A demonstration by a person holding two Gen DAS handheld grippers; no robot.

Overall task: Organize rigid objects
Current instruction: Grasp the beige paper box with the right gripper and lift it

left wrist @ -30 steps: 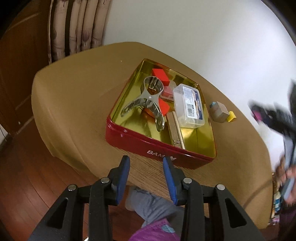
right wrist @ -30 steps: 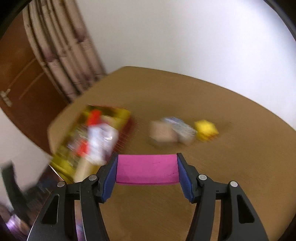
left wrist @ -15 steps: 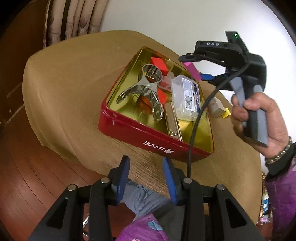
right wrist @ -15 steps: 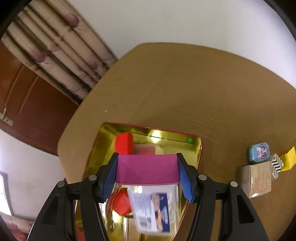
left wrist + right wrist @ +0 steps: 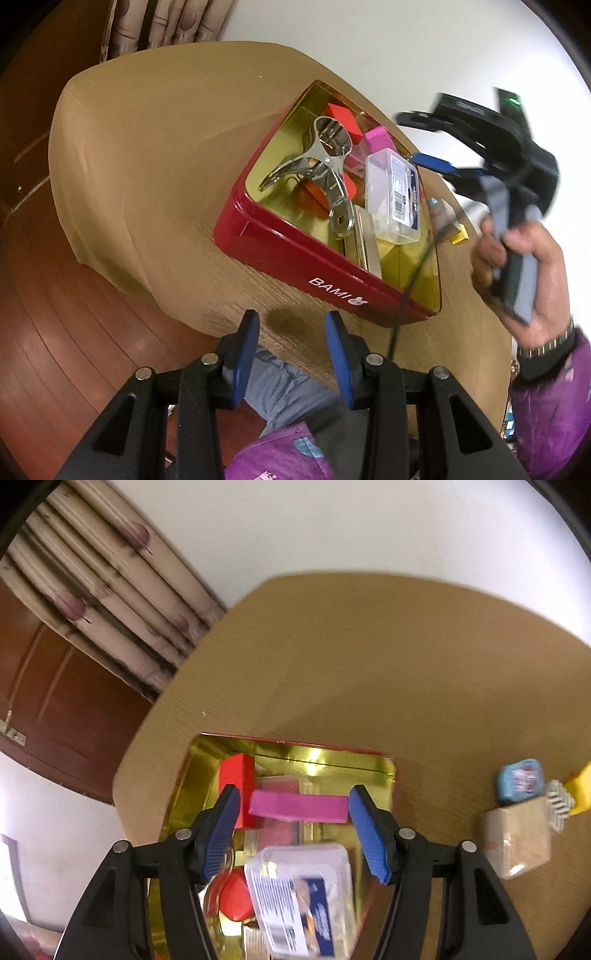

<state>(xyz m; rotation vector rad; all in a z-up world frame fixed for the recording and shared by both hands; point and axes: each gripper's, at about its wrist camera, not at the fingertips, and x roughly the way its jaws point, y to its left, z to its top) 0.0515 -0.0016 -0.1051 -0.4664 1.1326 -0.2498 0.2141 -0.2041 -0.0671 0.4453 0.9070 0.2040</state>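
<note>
Now my right gripper [image 5: 293, 830] is spreading wide, pink block [image 5: 298, 806] lying loose in the red tin [image 5: 295, 258] beside the red block [image 5: 236, 775]; left gripper [image 5: 291, 354] is hovering agape, empty.

A tan table [image 5: 388, 672] stands by a white wall [image 5: 332, 528], patterned curtains [image 5: 110, 590], a brown door [image 5: 55, 709] and reddish wood floor [image 5: 74, 350].

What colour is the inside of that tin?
Shiny gold inside the tin, red outside; clearest from the left wrist.
</note>
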